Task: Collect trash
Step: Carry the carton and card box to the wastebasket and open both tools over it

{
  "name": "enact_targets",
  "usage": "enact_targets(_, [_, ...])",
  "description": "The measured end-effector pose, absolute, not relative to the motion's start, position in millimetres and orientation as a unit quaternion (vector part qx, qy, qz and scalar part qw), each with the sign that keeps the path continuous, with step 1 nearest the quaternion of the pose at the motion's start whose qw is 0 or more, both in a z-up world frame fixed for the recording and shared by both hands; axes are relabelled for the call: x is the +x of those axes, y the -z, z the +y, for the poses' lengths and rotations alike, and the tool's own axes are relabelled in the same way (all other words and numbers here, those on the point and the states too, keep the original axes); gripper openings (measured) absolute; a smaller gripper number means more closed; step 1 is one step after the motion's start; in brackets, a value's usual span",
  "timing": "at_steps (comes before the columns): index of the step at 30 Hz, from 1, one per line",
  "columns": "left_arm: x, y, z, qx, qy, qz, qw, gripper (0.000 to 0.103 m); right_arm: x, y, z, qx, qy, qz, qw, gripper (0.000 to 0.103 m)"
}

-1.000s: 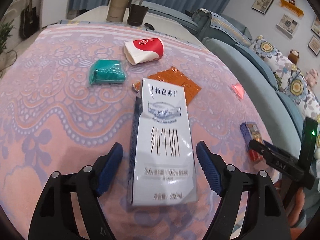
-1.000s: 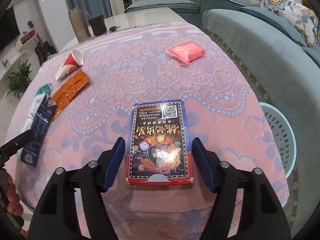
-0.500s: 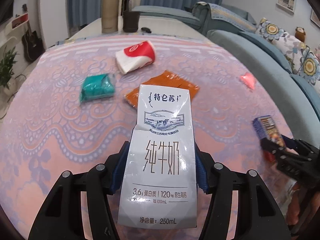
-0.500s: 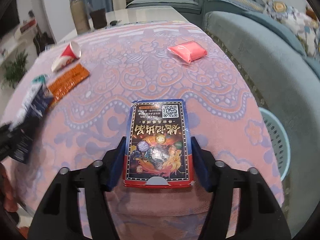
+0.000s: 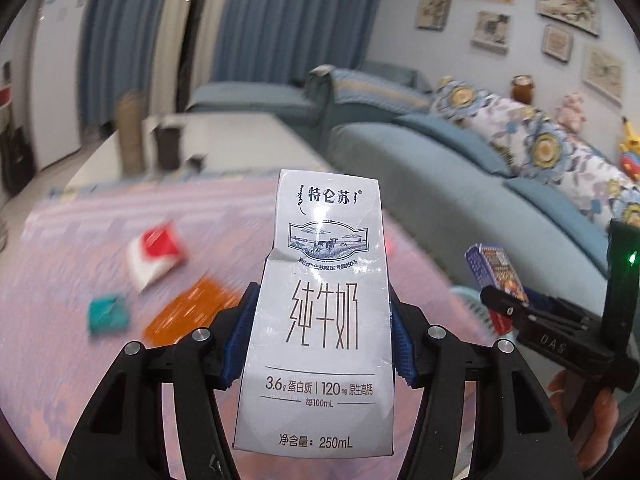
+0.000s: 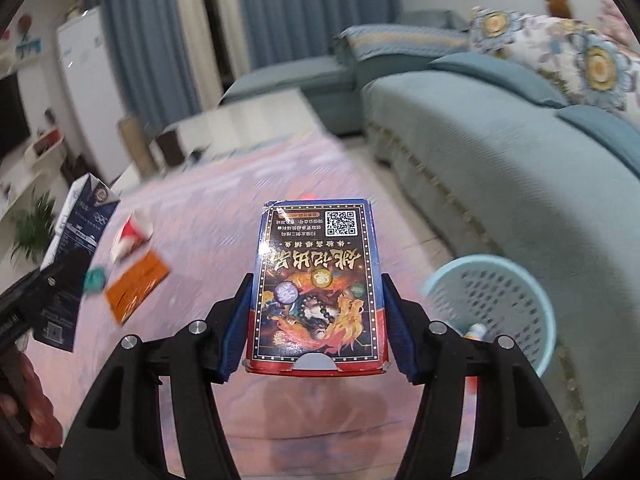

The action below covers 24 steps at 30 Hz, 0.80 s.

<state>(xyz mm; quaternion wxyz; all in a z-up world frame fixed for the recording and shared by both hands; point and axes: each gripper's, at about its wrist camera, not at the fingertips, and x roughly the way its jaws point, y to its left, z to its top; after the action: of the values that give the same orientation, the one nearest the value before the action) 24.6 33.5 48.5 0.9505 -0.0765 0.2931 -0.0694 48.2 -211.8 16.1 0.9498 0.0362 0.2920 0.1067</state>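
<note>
The left tongs (image 5: 322,334) are clamped on a white milk carton (image 5: 320,320) held up off the desk (image 5: 60,320). The right tongs (image 6: 316,320) grip a colourful card box (image 6: 318,288) above the desk, near a light-blue basket (image 6: 520,276) on the floor beside the sofa (image 6: 520,160).

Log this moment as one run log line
left gripper: holds milk carton | right gripper: holds card box | both off table | basket: right

Milk carton (image 5: 320,320) printed 特仑苏, 纯牛奶, 250mL, QR code on card box (image 6: 318,292), "DAS" on right hand-held gripper (image 5: 504,308)
</note>
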Motion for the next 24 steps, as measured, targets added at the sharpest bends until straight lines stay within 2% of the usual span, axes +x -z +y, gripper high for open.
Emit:
enact_targets(6, [67,-74,-46,-0.042,0.149,0.275,0.949,0.056,57,-28,-286,0.064,-0.030,0.273,0.959,0.056])
enact_targets(10, [96,-65,-101,-0.015,0.195,0.286,0.938,0.056,70,-12,-334,0.089,0.016,0.290,0.953,0.056])
enact_targets(16, [142,-12,-166,-0.003,0.250,0.347,0.904,0.056,87,32,-391,0.140,0.061,0.332,0.931,0.056])
enact_targets(24, [177,65,-217,-0.002,0.283,0.439,0.853,0.056,118,121,-436,0.224,0.092,0.435,0.867,0.057])
